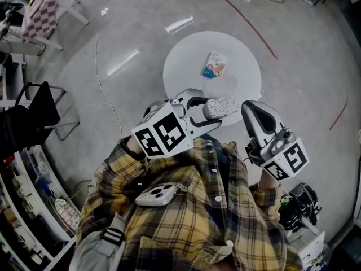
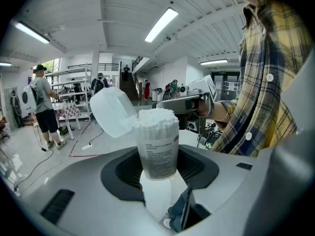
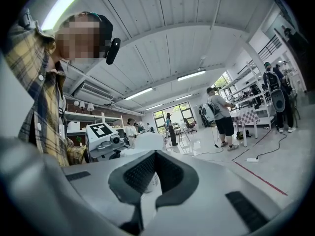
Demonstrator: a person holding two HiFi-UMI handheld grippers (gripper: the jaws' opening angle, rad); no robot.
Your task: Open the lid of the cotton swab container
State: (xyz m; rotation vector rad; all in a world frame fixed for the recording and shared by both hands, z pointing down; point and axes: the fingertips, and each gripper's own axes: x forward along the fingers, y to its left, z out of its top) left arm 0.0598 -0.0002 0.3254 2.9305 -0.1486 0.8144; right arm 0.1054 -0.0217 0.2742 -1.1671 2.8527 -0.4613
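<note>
Left gripper (image 2: 158, 167): jaws partly spread, clamped on the container's body, held above the round table's (image 1: 186, 66) near edge.
Lid (image 2: 112, 111): flipped open, hanging at the container's left rim.
Cotton swab container (image 2: 157, 146): upright between the pads, swabs exposed.
Right gripper (image 3: 153, 156): jaws closed together, empty, just right of the container.

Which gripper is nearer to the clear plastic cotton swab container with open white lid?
Left. The left gripper grips the clear cotton swab container between its jaws; the right gripper, shut and empty, is apart, to its right.
</note>
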